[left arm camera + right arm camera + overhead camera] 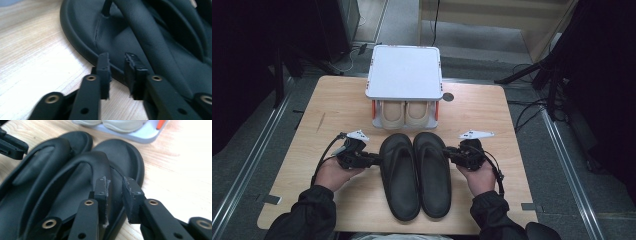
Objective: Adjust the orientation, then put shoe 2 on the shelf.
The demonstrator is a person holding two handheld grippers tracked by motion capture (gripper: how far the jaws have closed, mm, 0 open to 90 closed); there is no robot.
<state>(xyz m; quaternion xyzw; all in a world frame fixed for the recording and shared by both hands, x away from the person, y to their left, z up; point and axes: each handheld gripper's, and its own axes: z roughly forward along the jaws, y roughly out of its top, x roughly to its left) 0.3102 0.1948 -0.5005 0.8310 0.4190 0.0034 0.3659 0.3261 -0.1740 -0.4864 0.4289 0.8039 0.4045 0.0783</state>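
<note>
On the wooden table (492, 115), just in front of a white rack (404, 72) holding beige shoes (406, 114), lie two black sandals (414, 172). Beside them, left gripper (371, 160) and right gripper (450, 153) flank the pair, jaws narrowly parted, gripping nothing.

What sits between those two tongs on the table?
In the high view, a pair of black sandals lies side by side between the left tongs and the right tongs.

Two black, matte, thick-soled thong sandals: left one (399, 175) and right one (432, 172), lying side by side, soles down, toes toward the far edge, on the middle of the pale wooden tabletop (512, 130) (inner edges touching or nearly so). Smooth padded straps (82, 160) arching over contoured footbeds.
</note>
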